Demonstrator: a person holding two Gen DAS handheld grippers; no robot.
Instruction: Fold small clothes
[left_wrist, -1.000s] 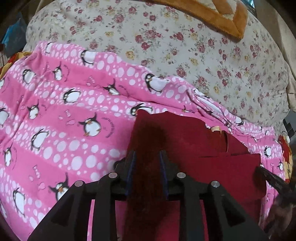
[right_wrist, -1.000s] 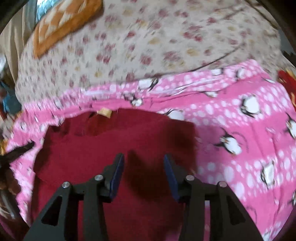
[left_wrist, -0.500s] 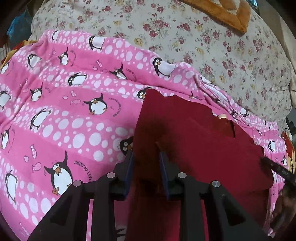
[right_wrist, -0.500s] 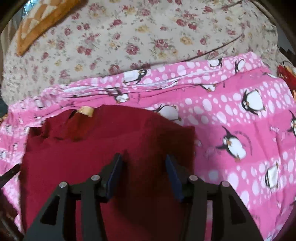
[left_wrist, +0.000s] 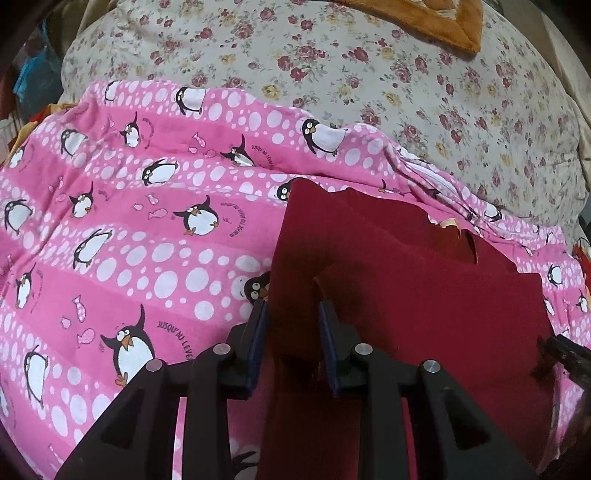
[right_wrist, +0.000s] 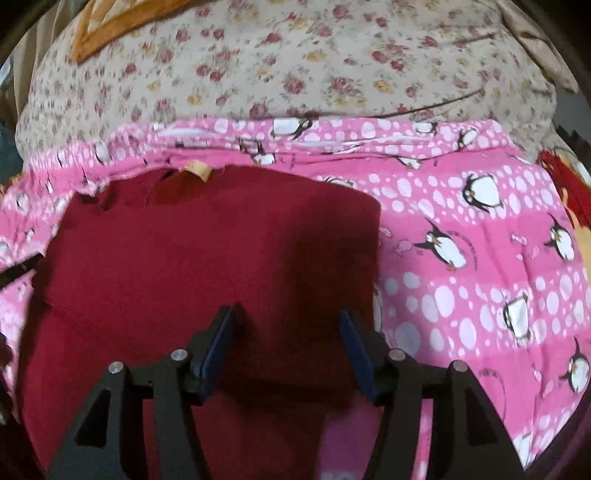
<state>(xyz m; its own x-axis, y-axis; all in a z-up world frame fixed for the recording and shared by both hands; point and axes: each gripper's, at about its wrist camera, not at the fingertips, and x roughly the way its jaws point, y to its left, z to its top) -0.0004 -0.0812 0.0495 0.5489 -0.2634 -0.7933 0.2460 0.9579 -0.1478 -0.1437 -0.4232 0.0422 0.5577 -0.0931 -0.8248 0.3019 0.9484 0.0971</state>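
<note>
Maroon garment (left_wrist: 424, 295) lies on the penguin blanket (left_wrist: 147, 229), now flatter than a second ago, its left edge carried further over, so the fold looks nearly laid. Left tongs (left_wrist: 291, 314) stay narrow, pinching that edge. Right tongs (right_wrist: 286, 317) hang wide above the cloth, holding nothing.

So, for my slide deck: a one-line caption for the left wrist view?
Left gripper pinching a fold of the dark red garment over a pink penguin blanket.
</note>
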